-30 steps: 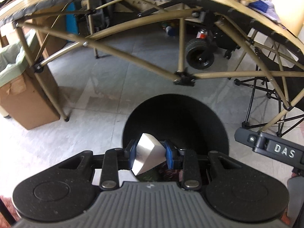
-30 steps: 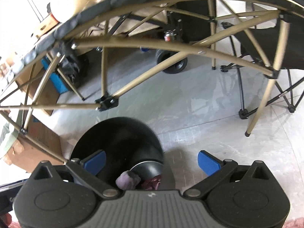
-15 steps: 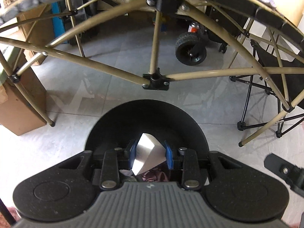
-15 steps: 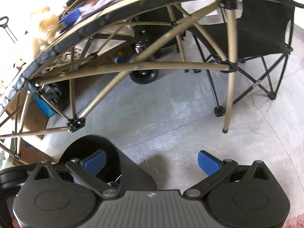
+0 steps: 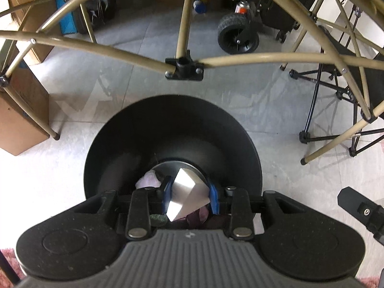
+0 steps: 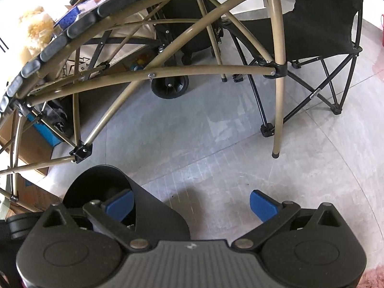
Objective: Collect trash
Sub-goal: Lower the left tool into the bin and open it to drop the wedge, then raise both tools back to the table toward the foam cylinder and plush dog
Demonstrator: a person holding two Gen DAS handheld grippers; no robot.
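Observation:
My left gripper (image 5: 189,194) is shut on a shiny silver wrapper (image 5: 186,195), held between its blue pads right above the mouth of a round black trash bin (image 5: 172,124). Inside the bin lie a pink crumpled piece (image 5: 148,180) and dark red scraps. In the right wrist view the same black bin (image 6: 156,213) stands at the lower left. My right gripper (image 6: 190,204) is open and holds nothing; its left fingertip (image 6: 120,202) sits over the bin's rim, the right one over bare floor.
A folding table's tan tube frame (image 5: 184,64) arches over the bin. A cardboard box (image 5: 19,120) stands left, a black folding chair (image 6: 312,36) right, a wagon wheel (image 5: 237,37) behind. Pink rug edge (image 6: 374,276) lies near me.
The left gripper sank toward the bin with the wrapper, so the bin now fills more of its view. The right gripper swung right; the bin slid to its lower left.

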